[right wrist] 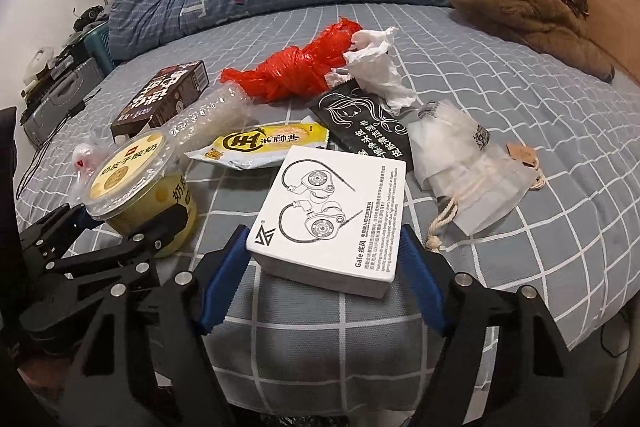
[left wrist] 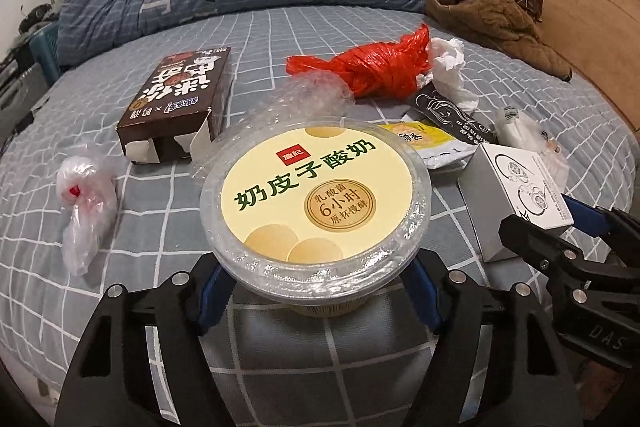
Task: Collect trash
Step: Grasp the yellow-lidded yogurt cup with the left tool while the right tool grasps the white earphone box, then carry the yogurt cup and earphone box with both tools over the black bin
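Left wrist view: the left gripper (left wrist: 320,291) pinches the yogurt cup (left wrist: 316,203), while the right gripper (right wrist: 324,279) brackets the white box (right wrist: 332,215) (contact unclear). Beyond both, red bag (right wrist: 296,71), brown box (left wrist: 180,107) and wrappers lie uncollected; collecting has barely begun.

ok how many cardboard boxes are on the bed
2. The brown box lies far left near the quilt; the white box sits between the right tongs. Others may be hidden.
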The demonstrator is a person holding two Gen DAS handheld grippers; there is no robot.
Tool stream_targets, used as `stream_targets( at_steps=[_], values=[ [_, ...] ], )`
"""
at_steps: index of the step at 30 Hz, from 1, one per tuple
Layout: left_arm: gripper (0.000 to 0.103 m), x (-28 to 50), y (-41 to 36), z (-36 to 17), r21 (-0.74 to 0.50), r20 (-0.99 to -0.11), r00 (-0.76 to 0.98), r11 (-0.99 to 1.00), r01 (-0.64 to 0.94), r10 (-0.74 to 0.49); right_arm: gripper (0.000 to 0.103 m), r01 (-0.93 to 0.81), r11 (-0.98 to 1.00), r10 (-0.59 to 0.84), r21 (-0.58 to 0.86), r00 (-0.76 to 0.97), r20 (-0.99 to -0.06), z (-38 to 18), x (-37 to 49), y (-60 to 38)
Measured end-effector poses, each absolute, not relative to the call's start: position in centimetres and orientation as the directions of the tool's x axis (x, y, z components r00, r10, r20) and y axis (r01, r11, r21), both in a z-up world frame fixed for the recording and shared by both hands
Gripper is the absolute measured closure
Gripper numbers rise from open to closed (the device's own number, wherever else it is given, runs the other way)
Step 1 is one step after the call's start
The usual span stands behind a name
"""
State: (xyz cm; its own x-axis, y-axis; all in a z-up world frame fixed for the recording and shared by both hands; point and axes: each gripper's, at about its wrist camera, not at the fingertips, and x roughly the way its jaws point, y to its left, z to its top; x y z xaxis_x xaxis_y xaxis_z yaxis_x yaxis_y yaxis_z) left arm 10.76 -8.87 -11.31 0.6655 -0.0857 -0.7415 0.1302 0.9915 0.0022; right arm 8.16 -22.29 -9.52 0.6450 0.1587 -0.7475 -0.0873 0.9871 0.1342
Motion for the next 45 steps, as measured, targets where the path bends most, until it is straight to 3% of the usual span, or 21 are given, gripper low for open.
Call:
stream_targets(
  at_steps=[22, 45],
  values=[
    [0.032, 8.5, -6.3, -7.2, -0.022, -0.727, 0.683, 0.997, 0.076, -0.068, 0.033, -0.107, 0.991, 0.13, 0.077, 0.7, -0.703, -5.1, 5.8, -21.2],
    [0.032, 0.1, -1.9, -1.9, -0.033, -0.686, 0.727, 0.999, 0.02, -0.037, 0.033, -0.131, 0.989, 0.141, 0.063, 0.753, -0.643, 0.6, -2.0, -18.9]
  ],
)
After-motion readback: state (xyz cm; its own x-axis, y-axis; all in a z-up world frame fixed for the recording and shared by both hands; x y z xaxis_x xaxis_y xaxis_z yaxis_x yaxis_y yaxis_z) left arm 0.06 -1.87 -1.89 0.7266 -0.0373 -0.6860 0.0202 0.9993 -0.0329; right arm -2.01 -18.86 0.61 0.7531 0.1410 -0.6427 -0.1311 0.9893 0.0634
